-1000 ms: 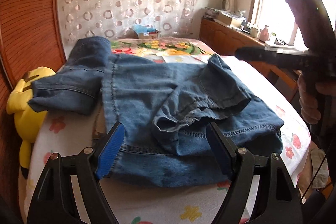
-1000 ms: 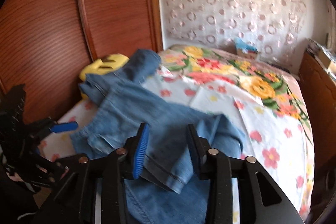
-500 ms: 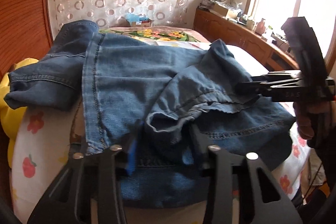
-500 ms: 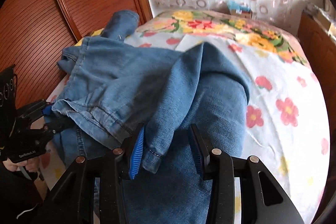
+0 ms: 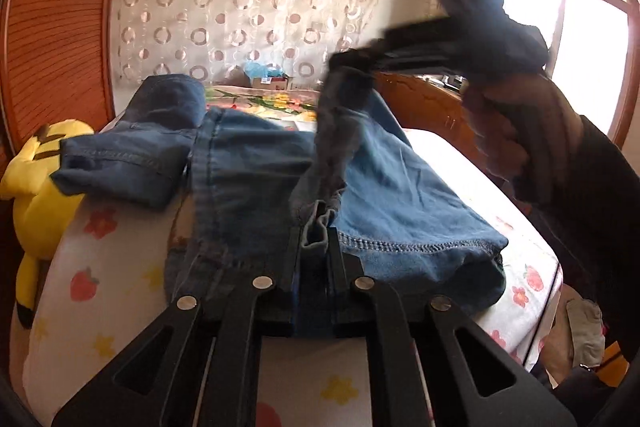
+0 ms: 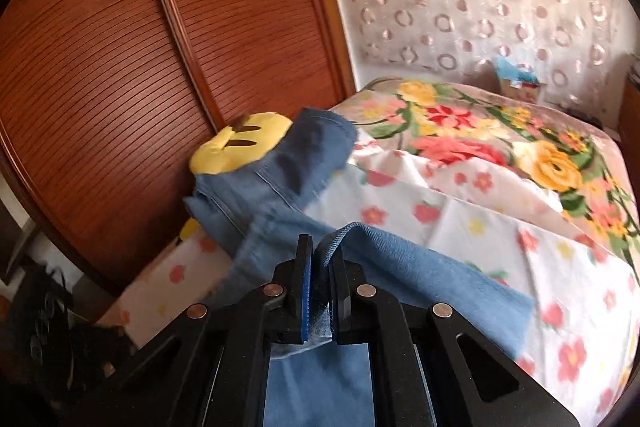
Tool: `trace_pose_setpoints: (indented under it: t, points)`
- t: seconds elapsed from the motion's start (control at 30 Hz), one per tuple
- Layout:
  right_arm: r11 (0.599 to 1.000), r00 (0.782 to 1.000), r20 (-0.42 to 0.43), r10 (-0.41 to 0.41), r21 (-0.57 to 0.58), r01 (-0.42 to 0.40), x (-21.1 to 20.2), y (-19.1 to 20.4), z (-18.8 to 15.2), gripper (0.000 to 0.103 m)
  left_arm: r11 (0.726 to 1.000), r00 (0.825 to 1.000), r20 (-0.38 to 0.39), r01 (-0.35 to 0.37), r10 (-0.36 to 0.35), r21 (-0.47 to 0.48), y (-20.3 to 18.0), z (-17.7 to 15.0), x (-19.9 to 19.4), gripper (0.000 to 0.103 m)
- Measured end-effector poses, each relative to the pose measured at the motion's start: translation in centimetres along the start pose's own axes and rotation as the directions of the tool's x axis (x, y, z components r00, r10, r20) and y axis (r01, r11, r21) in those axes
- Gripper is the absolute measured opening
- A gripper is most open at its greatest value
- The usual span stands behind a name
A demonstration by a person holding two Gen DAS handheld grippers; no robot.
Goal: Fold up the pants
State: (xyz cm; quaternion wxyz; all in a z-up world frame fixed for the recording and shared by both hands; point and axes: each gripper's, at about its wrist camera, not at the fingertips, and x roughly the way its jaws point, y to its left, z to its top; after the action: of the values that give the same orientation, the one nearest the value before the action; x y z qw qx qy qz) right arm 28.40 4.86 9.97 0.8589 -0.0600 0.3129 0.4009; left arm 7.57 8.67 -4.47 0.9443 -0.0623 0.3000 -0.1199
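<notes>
pants (image 5: 256,163) hem pinched, both fingers (image 5: 336,247)

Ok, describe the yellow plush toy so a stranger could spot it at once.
Start at the bed with the flower-print sheet, then go to the edge that runs along the reddish slatted wooden doors. Wedged there, partly under a leg of the blue jeans, sits the plush toy. It is the only bright yellow thing there, with dark stripes.
</notes>
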Motion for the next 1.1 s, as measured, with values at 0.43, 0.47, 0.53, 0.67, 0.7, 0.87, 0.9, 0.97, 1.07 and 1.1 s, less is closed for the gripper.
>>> trace_pose_setpoints:
  t: [0.43, 0.47, 0.53, 0.67, 0.7, 0.87, 0.9, 0.97, 1.07, 1.1]
  points:
    - [1.0, 0.994, -0.113, 0.007, 0.011, -0.006, 10.5, -1.6, 1.2, 0.024, 0.996, 0.998, -0.056, -0.044, 0.04, -0.073, 2.9, -2.3, 0.8, 0.013]
    - [1.0, 0.995, -0.102, 0.012, 0.008, -0.012, 9.7, -1.8, 0.8, 0.036, 0.996, 0.998, -0.056, -0.045, 0.04, -0.078, 2.9, -2.2, 0.7, 0.015]
    - [1.0, 0.998, -0.067, 0.012, -0.013, -0.013, 8.0, -1.9, 0.7, 0.046, 0.996, 0.997, -0.055, -0.055, 0.051, -0.072, 2.8, -1.9, 0.4, 0.017]
    - [0.999, 1.0, -0.017, 0.001, -0.044, -0.001, 3.7, -2.2, -0.8, 0.05, 0.995, 0.995, -0.049, -0.084, 0.081, -0.049, 2.4, -1.3, 0.1, 0.031]
    - [0.998, 1.0, -0.006, -0.018, -0.054, 0.018, 2.9, -2.2, -1.1, 0.05, 0.994, 0.993, -0.043, -0.107, 0.106, -0.033, 2.1, -1.1, 0.0, 0.043]
    - [0.99, 0.994, 0.024, -0.107, -0.086, 0.109, -1.2, -3.2, -5.4, 0.05, 0.992, 0.992, -0.028, -0.126, 0.127, 0.007, 1.5, -0.4, -0.3, 0.072]
    - [0.988, 0.992, 0.026, -0.127, -0.085, 0.129, -2.1, -3.5, -6.4, 0.05, 0.992, 0.992, -0.015, -0.128, 0.128, 0.009, 1.5, -0.3, -0.5, 0.079]
    - [0.984, 0.987, 0.029, -0.159, -0.078, 0.161, -4.3, -3.9, -8.5, 0.05, 0.993, 0.993, -0.004, -0.118, 0.118, 0.012, 1.3, 0.2, -0.6, 0.079]
    - [0.975, 0.976, 0.03, -0.217, -0.051, 0.218, -6.4, -4.6, -11.7, 0.05, 0.992, 0.992, 0.003, -0.124, 0.124, 0.035, 0.5, 0.8, -0.3, 0.079]
    - [0.97, 0.971, 0.025, -0.239, -0.041, 0.24, -7.1, -4.8, -13.0, 0.05, 0.99, 0.991, 0.001, -0.135, 0.135, 0.047, 0.2, 0.9, 0.0, 0.079]
